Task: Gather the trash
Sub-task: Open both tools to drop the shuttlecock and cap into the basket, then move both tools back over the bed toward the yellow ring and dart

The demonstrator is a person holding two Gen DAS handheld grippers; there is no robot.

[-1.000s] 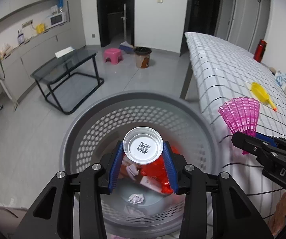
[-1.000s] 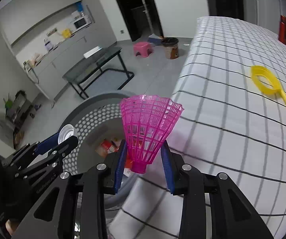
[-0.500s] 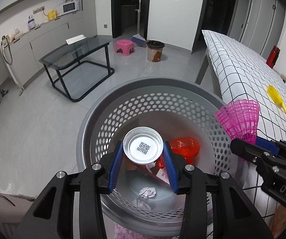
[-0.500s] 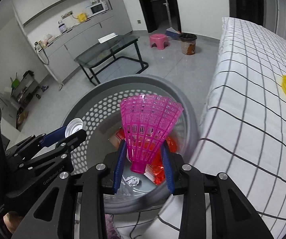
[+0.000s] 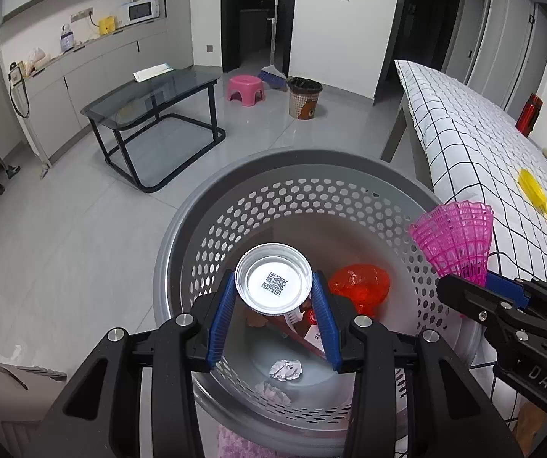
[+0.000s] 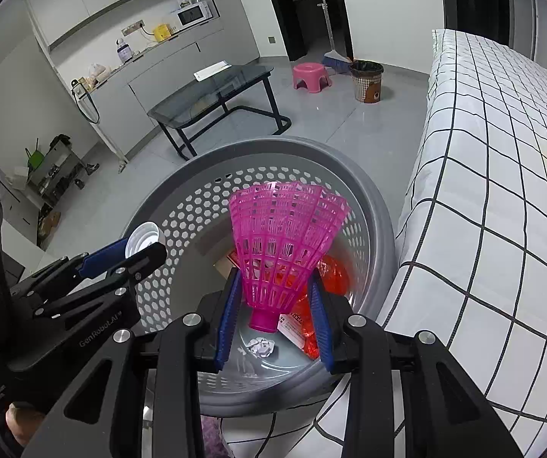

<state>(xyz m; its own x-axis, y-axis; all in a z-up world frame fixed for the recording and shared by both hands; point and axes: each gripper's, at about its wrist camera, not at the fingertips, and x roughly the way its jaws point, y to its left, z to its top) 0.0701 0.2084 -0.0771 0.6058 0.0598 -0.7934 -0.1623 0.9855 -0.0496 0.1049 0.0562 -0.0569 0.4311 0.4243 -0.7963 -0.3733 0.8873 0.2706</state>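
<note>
My left gripper [image 5: 273,305] is shut on a silver foil cup [image 5: 273,284] with a QR code on its base, held over the grey perforated trash basket [image 5: 212,229]. My right gripper [image 6: 275,309] is shut on a pink plastic shuttlecock [image 6: 287,244], also held over the basket [image 6: 372,206]. The shuttlecock shows at the right of the left wrist view [image 5: 454,242]; the cup shows at the left of the right wrist view [image 6: 143,237]. Red wrappers [image 5: 361,286] and crumpled paper [image 5: 285,368] lie in the basket.
A table with a white checked cloth [image 5: 475,141] stands to the right, with a yellow toy [image 5: 534,194] and a red bottle [image 5: 529,114] on it. On the floor stand a glass table [image 5: 151,103], a pink stool [image 5: 245,89] and a small bin [image 5: 304,97].
Both grippers have moved from the table's edge to above the basket, each keeping its hold. The basket now sits more centred under them.
</note>
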